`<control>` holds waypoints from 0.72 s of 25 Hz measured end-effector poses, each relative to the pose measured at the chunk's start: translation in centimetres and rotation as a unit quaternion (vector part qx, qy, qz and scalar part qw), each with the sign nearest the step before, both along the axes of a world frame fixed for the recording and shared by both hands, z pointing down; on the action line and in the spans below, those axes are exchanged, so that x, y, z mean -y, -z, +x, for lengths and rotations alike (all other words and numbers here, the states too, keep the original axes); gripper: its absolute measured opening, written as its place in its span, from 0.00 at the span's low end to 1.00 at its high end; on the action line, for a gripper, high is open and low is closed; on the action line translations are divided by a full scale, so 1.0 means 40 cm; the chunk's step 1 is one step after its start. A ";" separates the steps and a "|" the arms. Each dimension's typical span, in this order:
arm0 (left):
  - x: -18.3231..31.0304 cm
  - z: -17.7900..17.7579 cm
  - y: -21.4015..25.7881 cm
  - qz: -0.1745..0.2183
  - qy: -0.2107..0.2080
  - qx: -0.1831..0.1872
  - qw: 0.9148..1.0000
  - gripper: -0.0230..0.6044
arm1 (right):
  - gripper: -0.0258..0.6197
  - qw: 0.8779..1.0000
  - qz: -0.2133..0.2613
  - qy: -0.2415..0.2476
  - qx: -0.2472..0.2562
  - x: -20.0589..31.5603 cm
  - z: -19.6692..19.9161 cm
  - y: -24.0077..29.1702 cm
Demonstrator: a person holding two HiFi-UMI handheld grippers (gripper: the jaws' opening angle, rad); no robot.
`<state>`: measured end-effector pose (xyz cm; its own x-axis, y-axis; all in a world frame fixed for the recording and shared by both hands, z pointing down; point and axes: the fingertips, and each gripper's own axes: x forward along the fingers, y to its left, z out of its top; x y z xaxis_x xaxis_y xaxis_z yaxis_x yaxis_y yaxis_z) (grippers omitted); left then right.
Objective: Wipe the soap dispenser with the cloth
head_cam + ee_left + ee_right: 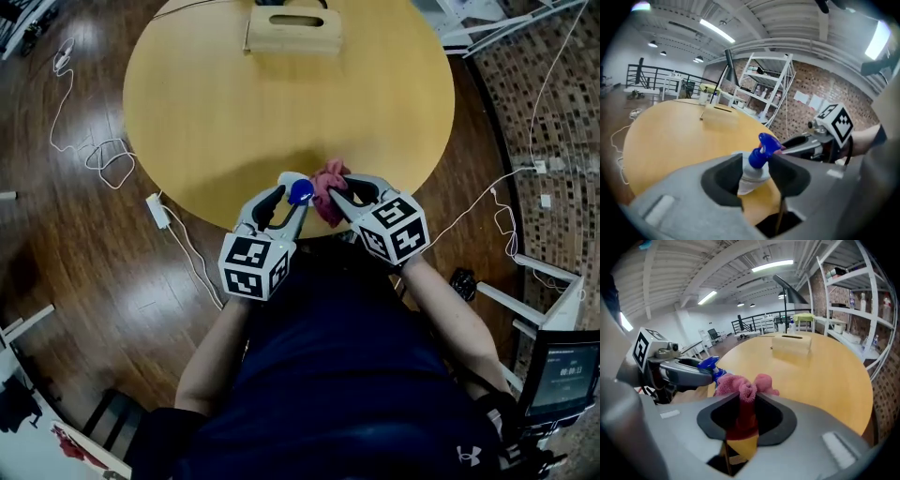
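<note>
Yellow wood tops the round table (234,103), and at its near edge the wiping step looks under way. The right gripper (746,401) pinches the bunched pink cloth (740,385). The left gripper (755,174) clamps the soap dispenser (758,161), clear-bodied with a blue pump and seemingly touching the cloth. The next move calls for rubbing the cloth round its body.

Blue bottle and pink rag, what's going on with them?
A person at the round wooden table has a gripper in each hand. The left gripper holds the soap dispenser near the table's edge. The right gripper is clamped on the pink cloth, which is bunched against the dispenser's blue pump, so the wiping looks under way.
</note>
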<state>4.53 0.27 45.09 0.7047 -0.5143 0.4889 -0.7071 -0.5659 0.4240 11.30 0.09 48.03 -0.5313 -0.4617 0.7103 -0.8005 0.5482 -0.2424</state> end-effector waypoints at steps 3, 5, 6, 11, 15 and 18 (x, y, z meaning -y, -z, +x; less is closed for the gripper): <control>0.004 -0.011 -0.006 0.044 -0.009 0.035 0.998 0.31 | 0.20 0.999 -0.012 0.049 0.020 -0.042 -0.057 0.006; 0.004 -0.022 -0.008 0.071 -0.017 0.065 0.995 0.32 | 0.20 0.995 -0.002 0.095 0.013 -0.060 -0.080 0.003; 0.002 -0.025 -0.010 0.078 -0.021 0.077 0.994 0.32 | 0.20 0.994 0.005 0.112 0.008 -0.062 -0.080 0.002; -0.018 -0.039 -0.018 0.098 -0.050 0.093 0.990 0.26 | 0.20 0.990 0.102 0.099 0.020 0.037 -0.054 0.102; -0.029 -0.029 -0.024 0.114 -0.101 0.107 0.982 0.26 | 0.20 0.966 0.147 0.211 0.016 0.054 -0.180 0.108; -0.021 -0.013 -0.025 0.105 -0.108 0.119 0.981 0.26 | 0.19 0.961 0.153 0.228 -0.024 0.073 -0.177 0.058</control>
